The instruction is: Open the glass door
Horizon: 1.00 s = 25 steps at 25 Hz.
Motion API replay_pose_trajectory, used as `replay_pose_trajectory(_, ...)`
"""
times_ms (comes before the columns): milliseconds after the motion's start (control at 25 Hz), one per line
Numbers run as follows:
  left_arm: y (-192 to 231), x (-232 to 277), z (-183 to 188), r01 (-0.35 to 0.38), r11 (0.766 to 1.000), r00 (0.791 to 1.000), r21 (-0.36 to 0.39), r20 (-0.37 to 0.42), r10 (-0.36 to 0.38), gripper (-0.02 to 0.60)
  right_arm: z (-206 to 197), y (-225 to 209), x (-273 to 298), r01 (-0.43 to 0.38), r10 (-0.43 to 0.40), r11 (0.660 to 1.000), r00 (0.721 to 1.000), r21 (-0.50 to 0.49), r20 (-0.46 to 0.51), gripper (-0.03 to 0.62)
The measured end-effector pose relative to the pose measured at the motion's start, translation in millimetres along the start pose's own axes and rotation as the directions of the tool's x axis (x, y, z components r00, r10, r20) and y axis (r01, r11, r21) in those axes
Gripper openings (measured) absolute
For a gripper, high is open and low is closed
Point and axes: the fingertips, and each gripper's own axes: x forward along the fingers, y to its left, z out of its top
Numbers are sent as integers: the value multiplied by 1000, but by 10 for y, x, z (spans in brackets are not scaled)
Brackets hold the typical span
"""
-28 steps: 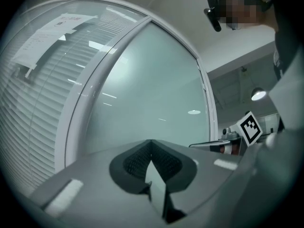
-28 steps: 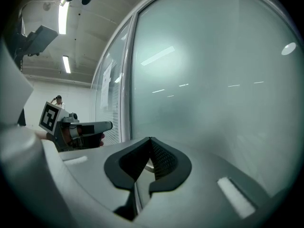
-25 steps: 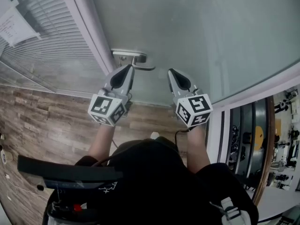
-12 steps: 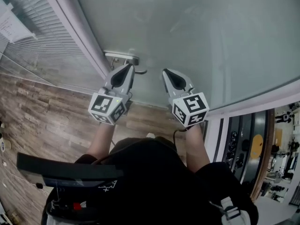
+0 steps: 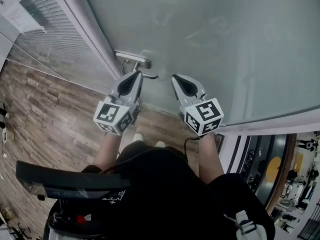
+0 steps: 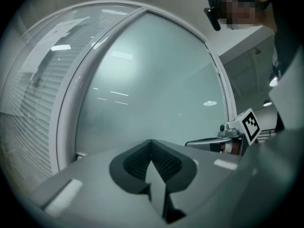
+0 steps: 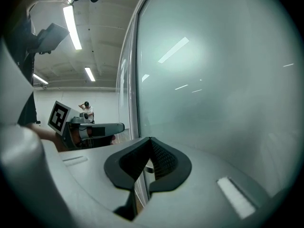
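A: Looking at the arms first: how r they held?
B: Both bare arms reach out front, side by side. The left claw (image 5: pixel 135 75) and right claw (image 5: pixel 176 79) point at the glass door (image 5: pixel 225 39), about level. The left cube (image 5: pixel 114 117) and right cube (image 5: pixel 203 116) face up at the head cam.
A: Claws spread or not?
B: Nope. Left jaws r pressed together, nothing btw them. Right jaws r the same, nothing in them.
A: Where's the door stuff?
B: The door is foggy glass, right in front. Its handle (image 5: pixel 141 67) sits at the door's left edge, next to the pale frame (image 5: pixel 82 24). The left claw's tip is just under the handle; can't tell if it touches. The right claw aims at bare glass, to the right of the handle, apart from it.
A: And the room?
B: Brown wood floor (image 5: pixel 45 114) down below. Blinds (image 5: pixel 42 6) r left of the frame, w/ a paper sheet (image 5: pixel 20 16) by them. Past the door's right edge is another room w/ a yellow disc (image 5: pixel 272 169).
A: What does one cam get that others don't?
B: Head cam shows the handle plainly, plus floor and arms. Left gripper view shows the frame curving round the glass and the right cube (image 6: pixel 250 122) at the side. Right gripper view shows long ceiling lights (image 7: pixel 71 25), the left cube (image 7: pixel 59 117) and a person far off (image 7: pixel 86 109).
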Motion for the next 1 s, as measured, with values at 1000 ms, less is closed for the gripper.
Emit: replay_pose_trajectory(1000,971,-223,-473,-54,998,995,-19,-82,52,0,-1068,404,960,-39,-140,847,946,-530,-293,150)
